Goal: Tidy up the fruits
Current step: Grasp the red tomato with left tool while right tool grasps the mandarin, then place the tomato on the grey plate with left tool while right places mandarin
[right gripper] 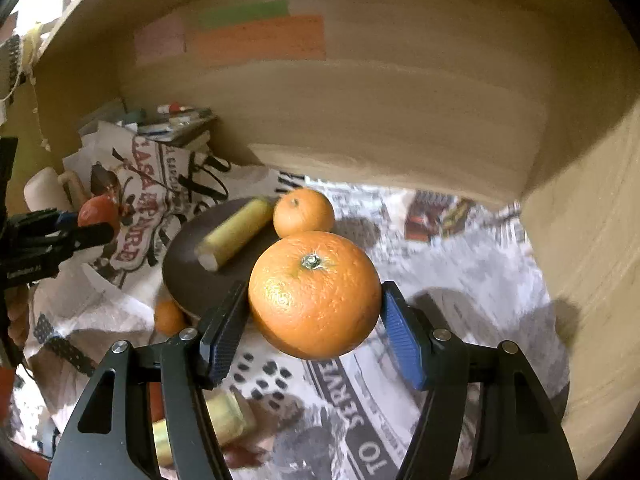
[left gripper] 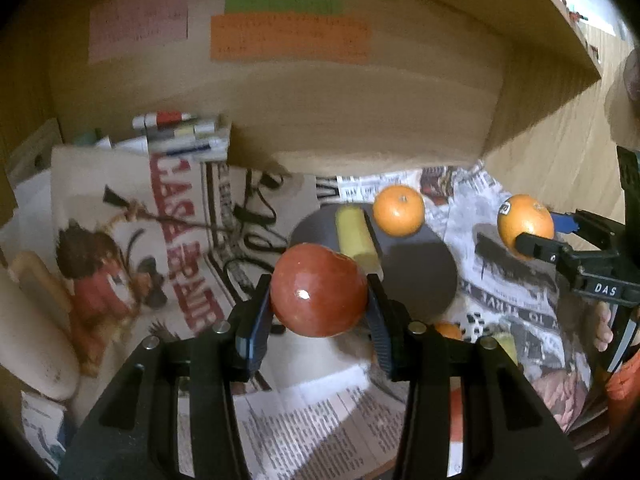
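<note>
The left gripper (left gripper: 319,300) held a red apple (left gripper: 319,290) between its fingers (left gripper: 253,320), which pressed against both sides of the fruit and kept it lifted above the newspaper-covered desk (left gripper: 304,416). In the right wrist view, the right gripper (right gripper: 315,320) held a large orange (right gripper: 315,294) the same way, stem end facing up and toward the camera, its blue-padded fingers (right gripper: 402,340) closed on the fruit's flanks. Each gripper showed at the edge of the other's view with its fruit.

Beyond both grippers, a dark round plate (left gripper: 416,268) lay on the newspaper. A pale yellow piece, probably a banana section (left gripper: 358,238), rested on the plate's far side, and a smaller orange (left gripper: 399,210) sat at the plate's far rim, just beside the yellow piece. In the right wrist view, another small orange fruit (right gripper: 169,316) lay on the paper beside the plate's near left edge, and a yellowish piece (right gripper: 218,420) lay nearer the camera, partly hidden behind the gripper's frame; it was too blurred to identify.

A wooden panel (left gripper: 360,112) rose behind the desk, with pink (left gripper: 138,22), green (left gripper: 284,2) and orange (left gripper: 288,38) paper notes stuck to it. A bundle of markers (left gripper: 180,134) lay at the far left of the desk.
</note>
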`<action>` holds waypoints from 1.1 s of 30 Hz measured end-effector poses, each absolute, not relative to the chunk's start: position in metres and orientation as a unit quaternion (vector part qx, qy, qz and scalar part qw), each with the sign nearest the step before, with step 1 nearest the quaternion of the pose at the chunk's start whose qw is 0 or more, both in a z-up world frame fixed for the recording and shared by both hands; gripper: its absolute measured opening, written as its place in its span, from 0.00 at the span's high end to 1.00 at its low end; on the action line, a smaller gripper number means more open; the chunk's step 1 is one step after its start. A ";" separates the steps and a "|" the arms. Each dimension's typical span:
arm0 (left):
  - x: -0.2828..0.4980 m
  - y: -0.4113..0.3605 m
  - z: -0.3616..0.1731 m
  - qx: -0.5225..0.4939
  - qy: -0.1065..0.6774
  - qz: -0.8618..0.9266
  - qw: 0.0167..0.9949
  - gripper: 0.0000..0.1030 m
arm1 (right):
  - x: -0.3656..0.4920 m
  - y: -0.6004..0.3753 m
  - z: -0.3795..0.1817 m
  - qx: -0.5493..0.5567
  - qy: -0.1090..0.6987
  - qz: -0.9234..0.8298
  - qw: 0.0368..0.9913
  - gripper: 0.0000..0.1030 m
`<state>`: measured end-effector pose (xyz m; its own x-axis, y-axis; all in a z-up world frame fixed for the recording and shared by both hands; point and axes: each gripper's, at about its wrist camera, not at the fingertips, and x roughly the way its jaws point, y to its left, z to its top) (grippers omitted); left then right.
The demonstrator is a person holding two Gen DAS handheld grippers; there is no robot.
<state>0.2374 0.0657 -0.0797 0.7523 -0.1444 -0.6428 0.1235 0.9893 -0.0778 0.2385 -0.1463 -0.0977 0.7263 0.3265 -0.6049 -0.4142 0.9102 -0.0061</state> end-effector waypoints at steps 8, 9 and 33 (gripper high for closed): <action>0.260 0.065 -0.064 -0.020 0.336 -0.073 0.939 0.57 | 0.250 -0.128 -0.082 -0.078 0.291 0.219 0.928 0.39; 0.264 0.065 -0.064 -0.020 0.336 -0.074 0.939 0.57 | 0.251 -0.127 -0.081 -0.080 0.291 0.220 0.928 0.39; 0.344 0.062 -0.109 0.000 0.402 -0.079 0.912 0.57 | 0.309 -0.098 -0.117 -0.095 0.359 0.242 0.896 0.39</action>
